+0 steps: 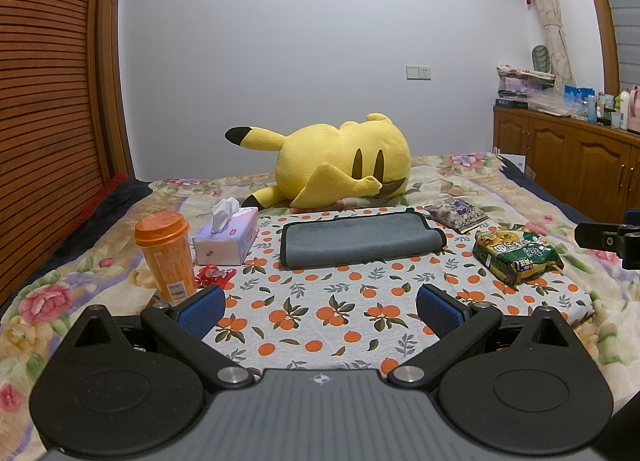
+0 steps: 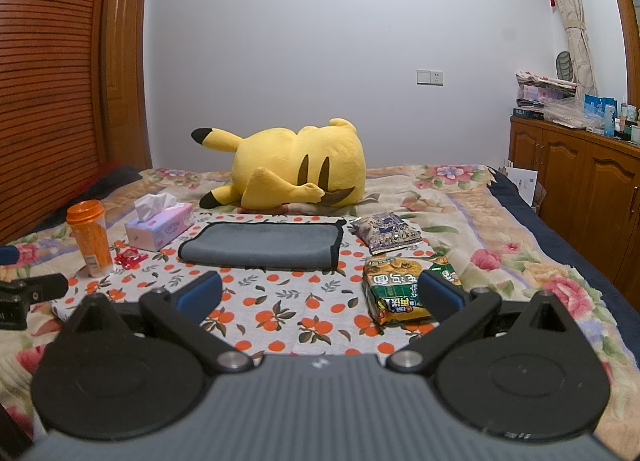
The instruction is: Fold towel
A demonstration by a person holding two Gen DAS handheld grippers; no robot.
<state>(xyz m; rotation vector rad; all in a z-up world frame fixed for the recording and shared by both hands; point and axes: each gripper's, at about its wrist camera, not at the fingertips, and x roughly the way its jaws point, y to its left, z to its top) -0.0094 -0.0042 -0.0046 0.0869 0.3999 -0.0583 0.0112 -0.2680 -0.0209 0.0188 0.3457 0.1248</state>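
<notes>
A grey towel (image 1: 360, 239) with a black edge lies folded on the orange-print cloth (image 1: 320, 313) on the bed; it also shows in the right wrist view (image 2: 262, 247). My left gripper (image 1: 320, 307) is open and empty, held above the cloth well short of the towel. My right gripper (image 2: 320, 295) is open and empty, also short of the towel, with its right finger over a green noodle packet (image 2: 400, 293). The right gripper's side shows at the right edge of the left wrist view (image 1: 612, 239).
An orange cup (image 1: 166, 255), a tissue box (image 1: 228, 239) and a red wrapper (image 1: 214, 275) stand left of the towel. A purple snack bag (image 1: 456, 215) and the green noodle packet (image 1: 516, 253) lie right. A yellow plush (image 1: 340, 161) lies behind. A wooden cabinet (image 1: 568, 165) stands at the right.
</notes>
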